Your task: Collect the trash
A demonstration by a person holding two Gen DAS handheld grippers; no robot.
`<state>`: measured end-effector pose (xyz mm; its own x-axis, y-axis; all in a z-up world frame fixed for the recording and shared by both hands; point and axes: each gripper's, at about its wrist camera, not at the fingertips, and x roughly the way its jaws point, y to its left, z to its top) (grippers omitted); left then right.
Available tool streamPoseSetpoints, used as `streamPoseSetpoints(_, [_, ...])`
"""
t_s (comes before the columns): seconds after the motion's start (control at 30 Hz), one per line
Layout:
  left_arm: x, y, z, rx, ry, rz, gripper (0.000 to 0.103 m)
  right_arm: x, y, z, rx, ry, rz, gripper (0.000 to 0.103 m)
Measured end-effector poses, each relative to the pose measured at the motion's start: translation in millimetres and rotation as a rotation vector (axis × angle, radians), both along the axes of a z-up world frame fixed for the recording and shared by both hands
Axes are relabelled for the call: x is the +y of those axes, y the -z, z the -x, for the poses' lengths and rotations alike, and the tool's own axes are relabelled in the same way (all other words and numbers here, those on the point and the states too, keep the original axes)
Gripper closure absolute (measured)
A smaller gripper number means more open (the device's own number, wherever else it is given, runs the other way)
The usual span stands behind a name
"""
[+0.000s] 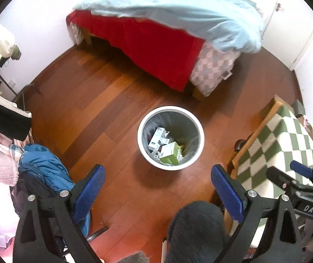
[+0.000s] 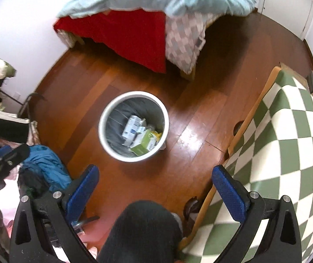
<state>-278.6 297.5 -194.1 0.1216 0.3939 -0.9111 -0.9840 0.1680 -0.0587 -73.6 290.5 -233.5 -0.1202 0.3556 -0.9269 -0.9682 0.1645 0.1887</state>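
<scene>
Two handheld grippers looked down at a bedroom floor (image 1: 121,114) of reddish wood. The left gripper (image 1: 157,185) had its jaws spread wide with nothing between them, and the right gripper (image 2: 155,185) was the same: jaws wide apart and empty. In the left view a round white bin (image 1: 170,138) stood on the floor at centre, just past the jaws at 12 o'clock; in the right view it (image 2: 133,126) sat slightly toward 11 o'clock. It was lined with a grey bag and already held trash: a green box (image 1: 170,153) and a white carton (image 1: 157,139), with smaller scraps beneath that were too blurred to name. A bed (image 1: 156,50) with a red sheet and a pale blue blanket (image 1: 178,13) lay beyond the bin at 12 o'clock. A tabletop (image 2: 292,153) under a green-and-white checked cloth filled the 3 o'clock side, and a blue jacket (image 1: 44,164) was heaped at 8 o'clock. A dark rounded shape, probably the person's knee or foot (image 2: 143,230), sat at 6 o'clock. No loose trash showed on the floor. Judging from this, the next step was likely to find another piece or deal with the bin itself; doing it well would mean keeping the jaws open until squarely over the item, approaching from above, and avoiding a knock to the rim.
</scene>
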Motion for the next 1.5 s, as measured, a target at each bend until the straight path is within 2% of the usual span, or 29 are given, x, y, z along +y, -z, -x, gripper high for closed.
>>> streamPoseSetpoints(0.4, [-70, -106, -2, -0.14, 0.046, -0.115, 0.005, -82, -133, -9, 0.071, -0.091, -0.177, 0.0])
streamPoseSetpoints(0.6, [-90, -138, -2, -0.196, 0.081, -0.142, 0.005, -110, -183, -16, 0.131, -0.127, -0.235, 0.0])
streamPoseSetpoints(0.83, [-107, -157, 7, -0.232, 0.078, -0.175, 0.005, -128, -208, -17, 0.202, -0.159, -0.248, 0.0])
streamPoseSetpoints(1.03, [-118, -169, 12, -0.258, 0.087, -0.192, 0.005, -137, -219, -13, 0.222, -0.186, -0.263, 0.0])
streamPoseSetpoints(1.5, [-129, -180, 13, -0.28, 0.103, -0.216, 0.005, -142, -231, 0, 0.263, -0.247, -0.266, 0.0])
